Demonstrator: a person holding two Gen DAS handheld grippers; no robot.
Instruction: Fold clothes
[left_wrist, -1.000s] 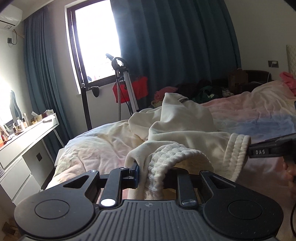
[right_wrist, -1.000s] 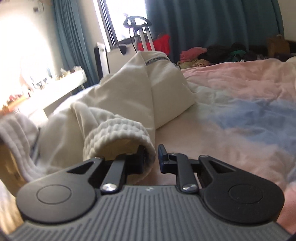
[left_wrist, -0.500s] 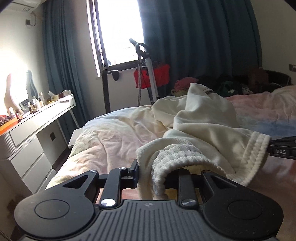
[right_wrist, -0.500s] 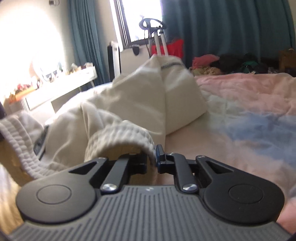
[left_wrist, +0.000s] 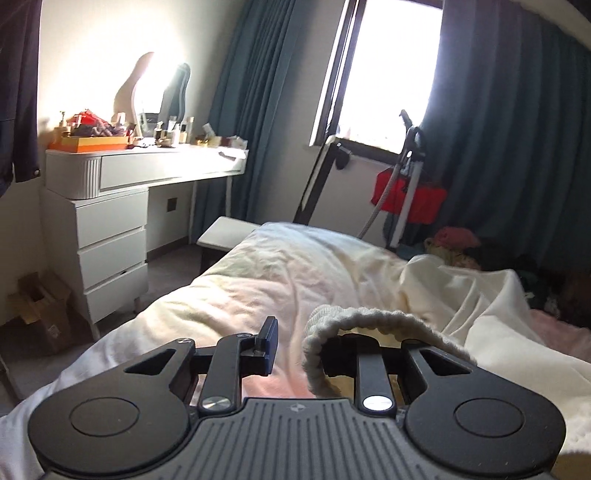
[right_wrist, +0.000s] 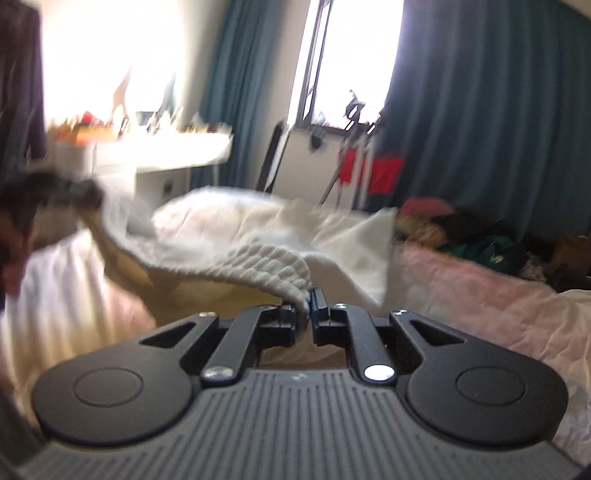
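Observation:
A cream sweatshirt (left_wrist: 476, 295) lies crumpled on the bed. Its ribbed hem (left_wrist: 369, 321) drapes over the right finger of my left gripper (left_wrist: 295, 350), whose jaws stand wide apart. In the right wrist view, which is blurred, my right gripper (right_wrist: 309, 310) is shut on another part of the ribbed hem (right_wrist: 266, 266). The hem stretches left from it towards the dark blur of my left gripper (right_wrist: 55, 192).
The bed (left_wrist: 258, 288) has a pale pink and cream cover. A white dresser (left_wrist: 110, 221) with bottles stands on the left. A window, teal curtains, a red bag (left_wrist: 406, 199) and a pile of clothes (right_wrist: 461, 236) are behind. A cardboard box (left_wrist: 37, 310) sits on the floor.
Both grippers have swung left, bringing the dresser into view. My left gripper's jaws have opened and the hem now only hangs on one finger. The right gripper has closed tighter on the hem.

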